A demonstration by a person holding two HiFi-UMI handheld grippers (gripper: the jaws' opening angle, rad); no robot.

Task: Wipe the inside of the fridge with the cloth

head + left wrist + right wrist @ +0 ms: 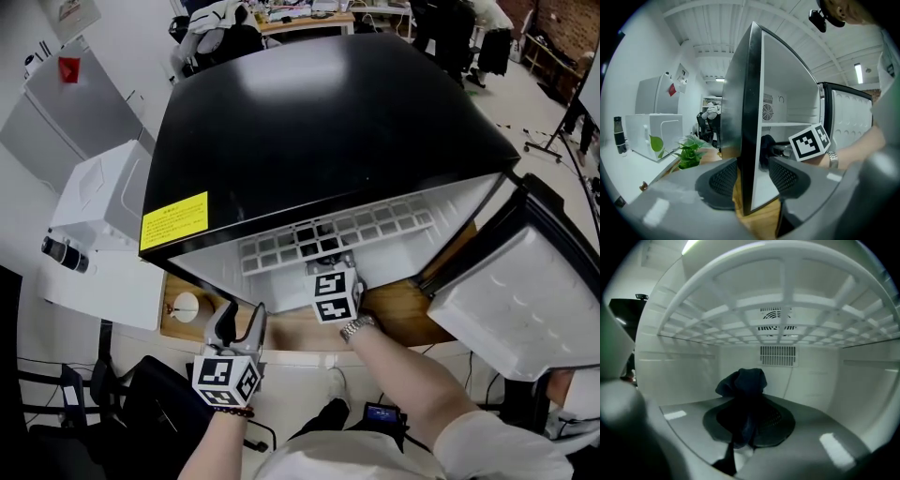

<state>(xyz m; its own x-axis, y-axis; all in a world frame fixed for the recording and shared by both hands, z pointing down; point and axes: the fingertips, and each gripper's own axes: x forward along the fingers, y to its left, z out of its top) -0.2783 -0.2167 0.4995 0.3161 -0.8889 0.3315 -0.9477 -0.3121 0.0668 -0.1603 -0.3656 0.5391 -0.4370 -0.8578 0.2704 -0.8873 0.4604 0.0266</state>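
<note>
1. The black fridge (pixel 319 122) stands on a wooden table (pixel 403 314), its door (pixel 525 300) swung open at the right. Only the head view shows its top.
2. A white shelf (pixel 787 301) spans the inside. The right gripper view sees it from below, with a vent (pixel 778 356) on the back wall.
3. The left gripper (pixel 750 176) hangs by the fridge's front left corner, jaws apart and empty. In its own view the side wall's edge lines up between them.
4. The right gripper (pixel 745 423) reaches in under the shelf, jaws clamped on the cloth (pixel 743 380).
5. The dark cloth bunches up past the jaw tips, over the middle of the fridge floor. The left gripper view shows it side-on.
</note>
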